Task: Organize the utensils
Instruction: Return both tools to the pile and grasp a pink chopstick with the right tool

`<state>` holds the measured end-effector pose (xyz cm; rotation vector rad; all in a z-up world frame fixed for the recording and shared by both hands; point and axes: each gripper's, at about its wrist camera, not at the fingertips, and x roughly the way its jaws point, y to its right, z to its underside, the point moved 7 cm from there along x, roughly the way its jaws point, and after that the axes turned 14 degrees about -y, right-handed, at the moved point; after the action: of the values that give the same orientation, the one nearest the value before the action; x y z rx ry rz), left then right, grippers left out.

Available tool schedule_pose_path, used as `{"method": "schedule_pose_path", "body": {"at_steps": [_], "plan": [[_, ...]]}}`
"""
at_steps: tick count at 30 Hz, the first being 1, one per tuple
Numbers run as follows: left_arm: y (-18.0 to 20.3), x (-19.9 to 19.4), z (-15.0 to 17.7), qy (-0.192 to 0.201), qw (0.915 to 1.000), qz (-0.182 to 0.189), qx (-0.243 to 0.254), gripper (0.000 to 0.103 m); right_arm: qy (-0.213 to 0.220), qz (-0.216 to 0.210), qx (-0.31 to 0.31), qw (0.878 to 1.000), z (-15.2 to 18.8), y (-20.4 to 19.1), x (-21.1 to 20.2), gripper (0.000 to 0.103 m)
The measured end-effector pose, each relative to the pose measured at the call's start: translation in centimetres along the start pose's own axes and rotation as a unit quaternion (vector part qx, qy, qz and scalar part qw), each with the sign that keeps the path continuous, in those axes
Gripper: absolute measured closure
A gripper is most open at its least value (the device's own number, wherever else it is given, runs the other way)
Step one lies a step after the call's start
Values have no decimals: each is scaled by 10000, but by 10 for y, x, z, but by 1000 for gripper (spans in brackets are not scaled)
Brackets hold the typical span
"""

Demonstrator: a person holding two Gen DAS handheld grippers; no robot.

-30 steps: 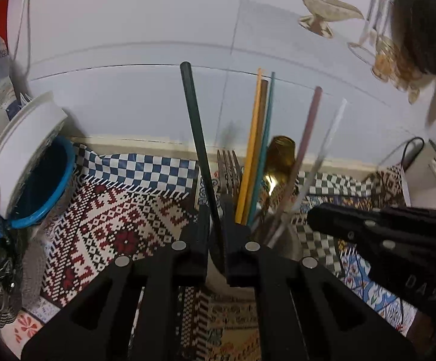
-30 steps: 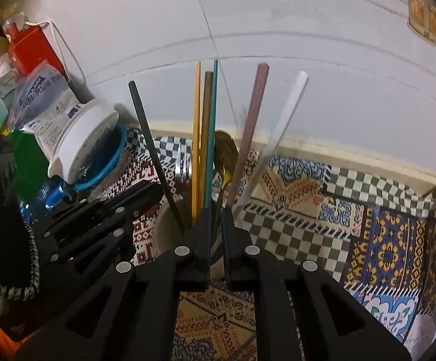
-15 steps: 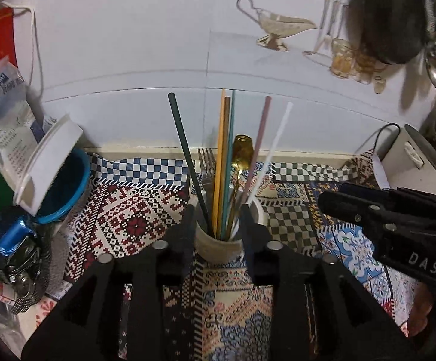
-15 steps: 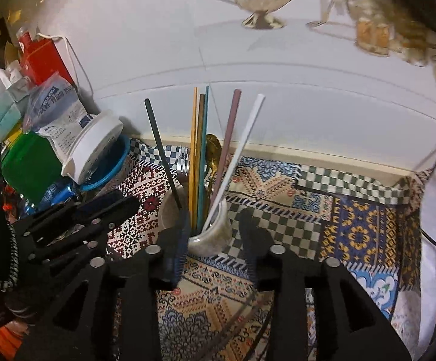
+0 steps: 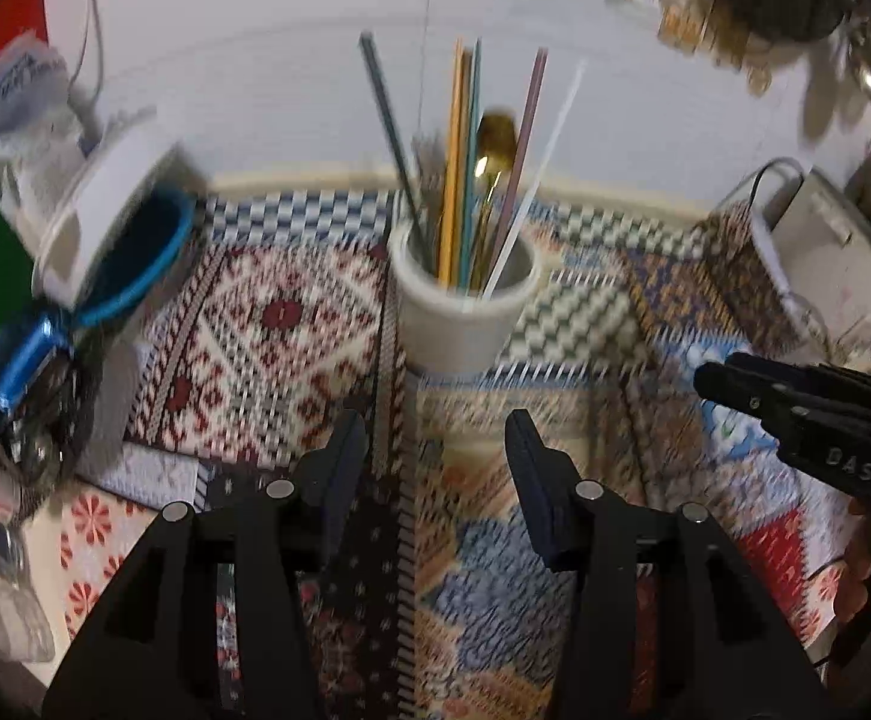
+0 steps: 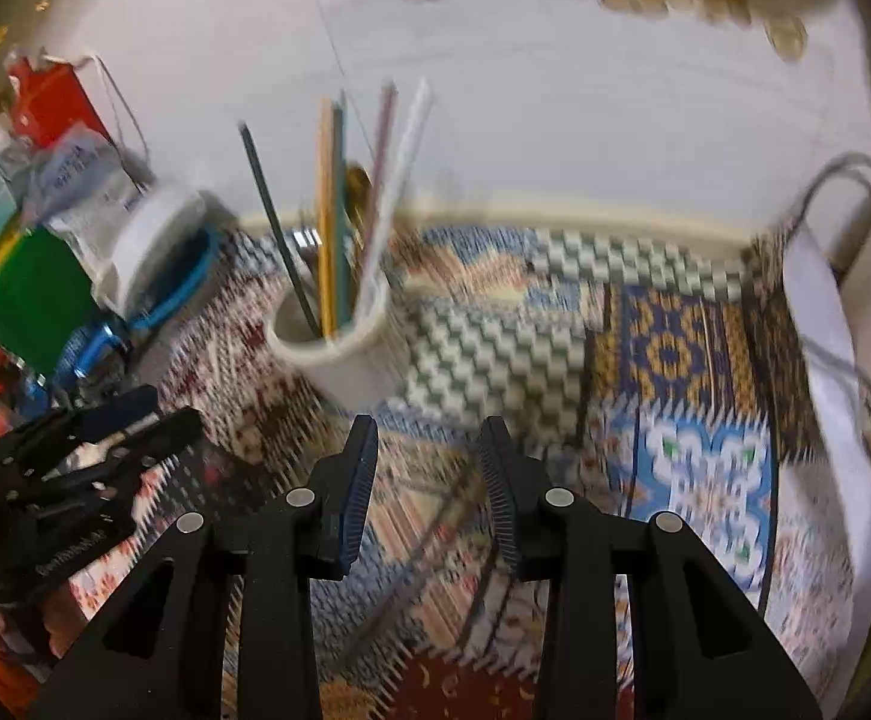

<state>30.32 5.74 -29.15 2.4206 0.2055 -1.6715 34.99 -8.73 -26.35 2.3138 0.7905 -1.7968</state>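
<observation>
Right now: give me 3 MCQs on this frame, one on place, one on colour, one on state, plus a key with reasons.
1. Where are the chopsticks?
A. flat on the cloth
B. upright in the white holder
C. in the left gripper

2. What colour is the spoon in the holder?
A. gold
B. red
C. black

3. How does the right gripper stand?
A. shut on a chopstick
B. shut on the holder
C. open, nothing between its fingers

Key: B, their shafts rise out of the holder; A, its bowl shines gold among them; C, patterned cloth shows through the gap, and the jaws have just been opening.
</observation>
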Motion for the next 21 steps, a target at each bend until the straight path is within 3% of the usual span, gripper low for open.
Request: {"method": "schedule_pose_path", "body": {"at_steps": [6, 9, 19, 21], "plan": [[-4, 29, 35, -475, 9989, 20, -54, 55, -839, 92, 275, 9961, 34, 15, 65, 71], [-3, 40, 48, -639, 9980, 4, -9, 55, -1012, 80, 375, 9941, 40, 16, 83, 71], [8, 54, 50, -787, 9968, 4, 111, 55, -871, 388, 278, 9951, 29, 14, 100, 71], [15, 56, 46, -798, 9967, 62, 156, 55, -828, 468, 257, 9951, 29, 17, 98, 78]]}}
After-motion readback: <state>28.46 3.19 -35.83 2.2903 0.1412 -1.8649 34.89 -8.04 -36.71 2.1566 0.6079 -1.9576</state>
